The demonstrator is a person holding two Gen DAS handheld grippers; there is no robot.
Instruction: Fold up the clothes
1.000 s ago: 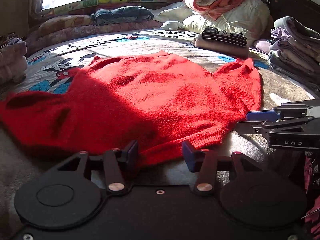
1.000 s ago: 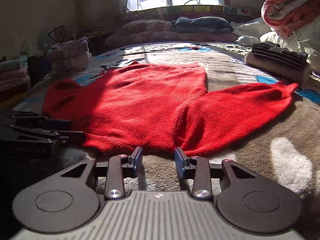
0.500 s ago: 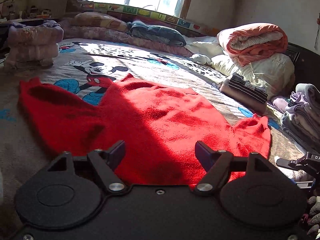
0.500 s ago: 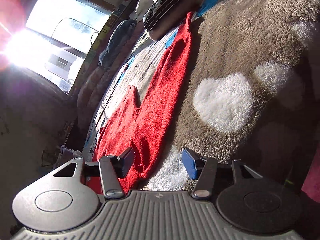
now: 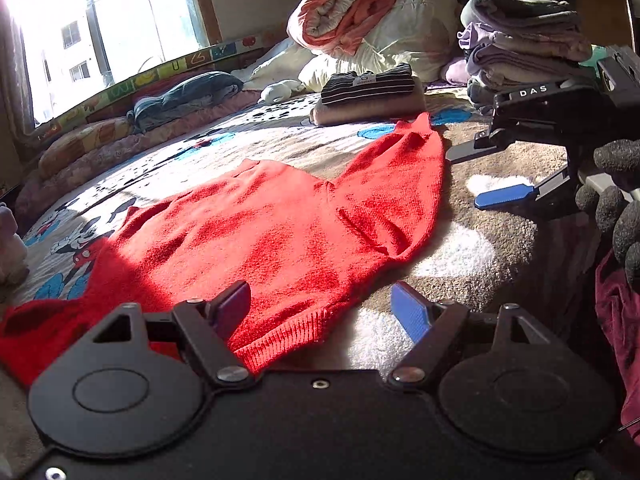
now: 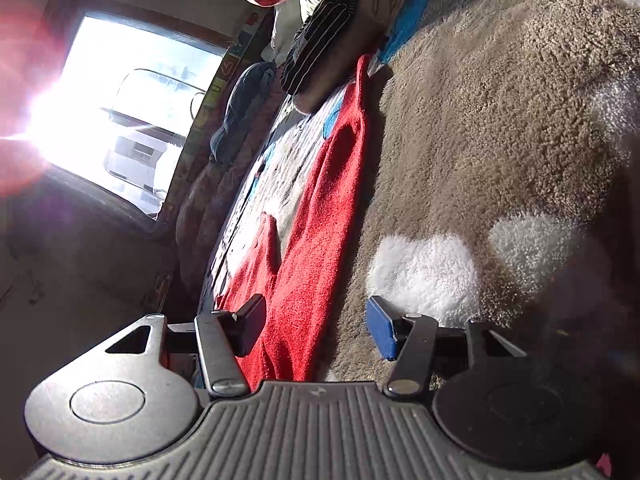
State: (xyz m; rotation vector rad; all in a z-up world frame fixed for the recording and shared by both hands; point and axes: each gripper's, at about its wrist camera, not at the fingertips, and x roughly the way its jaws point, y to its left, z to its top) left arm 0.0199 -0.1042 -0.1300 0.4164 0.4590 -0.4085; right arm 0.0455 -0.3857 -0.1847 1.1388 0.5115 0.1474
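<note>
A red knit sweater lies spread flat on the bed, front down, its right sleeve running toward the far right. My left gripper is open, low over the sweater's ribbed hem corner, with the cloth between its blue pads but not pinched. My right gripper shows at the right edge of the left wrist view, open, held by a gloved hand. In the right wrist view, tilted sideways, the right gripper hangs open over the edge of the sweater's sleeve.
The bed has a brown and white fleece blanket with cartoon prints. A folded striped and beige pile lies beyond the sleeve. Stacked folded clothes stand at right, rolled quilts behind. A window glares at left.
Both grippers have opened wider. The left one swung right to the hem corner. The right one rolled onto its side and moved out along the right sleeve.
</note>
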